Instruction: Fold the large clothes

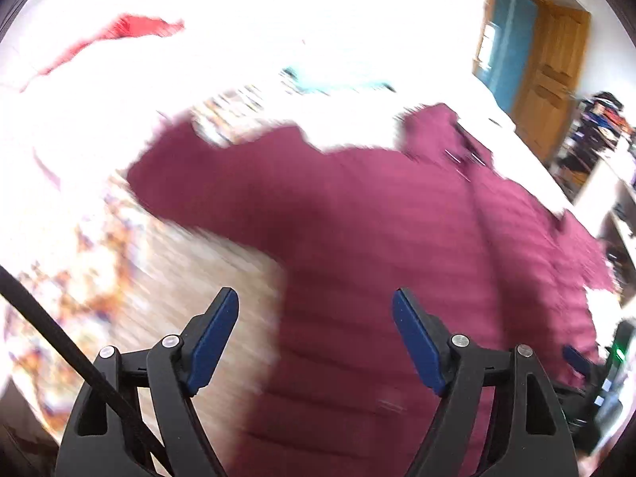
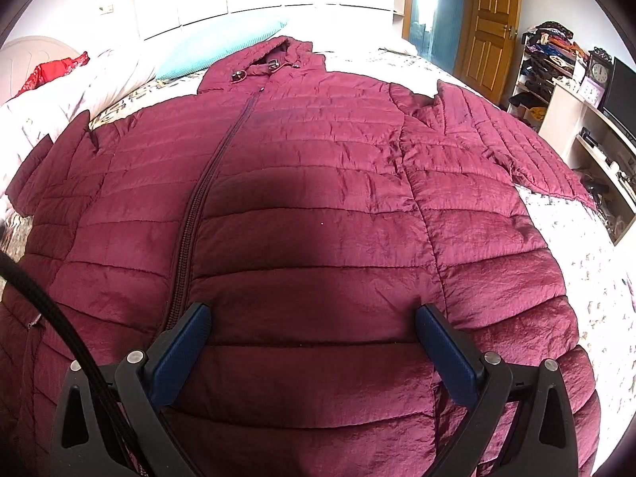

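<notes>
A: Item one, what can't you make out?
B: Your left wrist view is smeared; the bedspread (image 1: 167, 262) is blown out.

A: Grippers?
B: Your left gripper (image 1: 314, 310) is spread, nothing between. Your right gripper (image 2: 314, 318) is spread, angled down over the hem.

A: The garment?
B: A maroon quilted jacket (image 2: 310, 183), zipped, flat on the bed.

Maroon quilted jacket (image 2: 318, 206) spread flat on bed (image 2: 588, 278).
Zipper closed, hood toward pillow (image 2: 222, 45); right gripper (image 2: 314, 318) above hem, jaws apart, nothing between.
</notes>
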`<state>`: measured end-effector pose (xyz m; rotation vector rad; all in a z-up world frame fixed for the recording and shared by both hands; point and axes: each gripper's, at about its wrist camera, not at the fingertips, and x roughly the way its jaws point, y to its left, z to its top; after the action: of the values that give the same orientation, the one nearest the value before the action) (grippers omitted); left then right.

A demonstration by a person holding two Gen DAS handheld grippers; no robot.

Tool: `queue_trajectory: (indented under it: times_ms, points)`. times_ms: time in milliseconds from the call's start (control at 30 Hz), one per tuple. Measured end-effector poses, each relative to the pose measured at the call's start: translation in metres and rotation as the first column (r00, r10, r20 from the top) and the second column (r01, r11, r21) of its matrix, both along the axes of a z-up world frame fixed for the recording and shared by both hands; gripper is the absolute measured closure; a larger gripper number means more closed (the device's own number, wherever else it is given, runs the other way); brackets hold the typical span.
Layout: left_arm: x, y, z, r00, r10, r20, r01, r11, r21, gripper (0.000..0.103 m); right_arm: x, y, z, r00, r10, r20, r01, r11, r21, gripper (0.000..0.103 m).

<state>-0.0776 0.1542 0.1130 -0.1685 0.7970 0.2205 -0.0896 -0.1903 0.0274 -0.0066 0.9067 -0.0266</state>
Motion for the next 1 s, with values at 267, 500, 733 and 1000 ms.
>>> queue_trajectory:
  times_ms: [267,500,733,1000]
  points:
    - [0.054,0.213,-0.012,0.978,0.206,-0.019,-0.205,0.951,-0.230,0.024,0.001,0.002,0.000,1.000,0.000,0.001,0.000,1.000,-0.002,0.000]
    - [0.107,0.292,-0.057,0.975,0.224,-0.008,-0.191,0.813,-0.550,0.024,0.003,0.004,-0.001,1.000,-0.002,0.000,0.002,1.000,-0.017,0.000]
    - [0.151,0.298,-0.088,0.981,0.188,-0.047,-0.176,0.765,-0.619,0.044,0.006,0.007,-0.002,1.000,-0.004,0.000,0.004,0.999,-0.033,0.000]
    - [0.141,0.266,-0.042,0.982,0.189,0.001,-0.162,0.846,-0.507,0.095,0.007,0.008,-0.003,1.000,-0.005,0.002,0.005,0.999,-0.049,0.000]
